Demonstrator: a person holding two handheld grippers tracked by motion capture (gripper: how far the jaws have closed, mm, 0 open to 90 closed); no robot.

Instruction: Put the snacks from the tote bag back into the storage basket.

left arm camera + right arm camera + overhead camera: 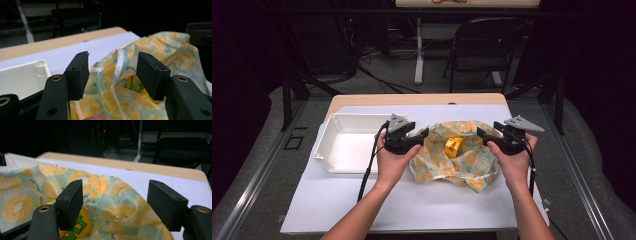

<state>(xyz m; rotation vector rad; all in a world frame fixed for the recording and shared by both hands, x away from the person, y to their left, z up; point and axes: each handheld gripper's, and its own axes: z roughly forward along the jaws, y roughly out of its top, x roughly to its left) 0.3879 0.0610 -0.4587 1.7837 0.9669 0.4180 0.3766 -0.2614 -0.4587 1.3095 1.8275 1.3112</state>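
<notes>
A crumpled cloth bag point(462, 157) printed with yellow citrus slices lies on the white sheet, its mouth spread open. A small yellow box point(453, 146) sits inside it. My left gripper point(426, 134) hovers at the bag's left edge, jaws open and empty. Along its jaws I see the bag's fabric point(160, 47) and a pale drawstring point(117, 77) between and beyond the pads, untouched. My right gripper point(482, 133) hovers at the bag's right edge, jaws open. Past its pads lie the printed fabric point(110, 202) and the yellow box point(77, 227) with green lettering.
A shallow white plastic tray point(347, 142) sits on the sheet to the left of the bag. The white sheet point(412, 200) covers a wooden table point(417, 99). A dark folding chair point(484, 45) and a table leg stand beyond the far edge.
</notes>
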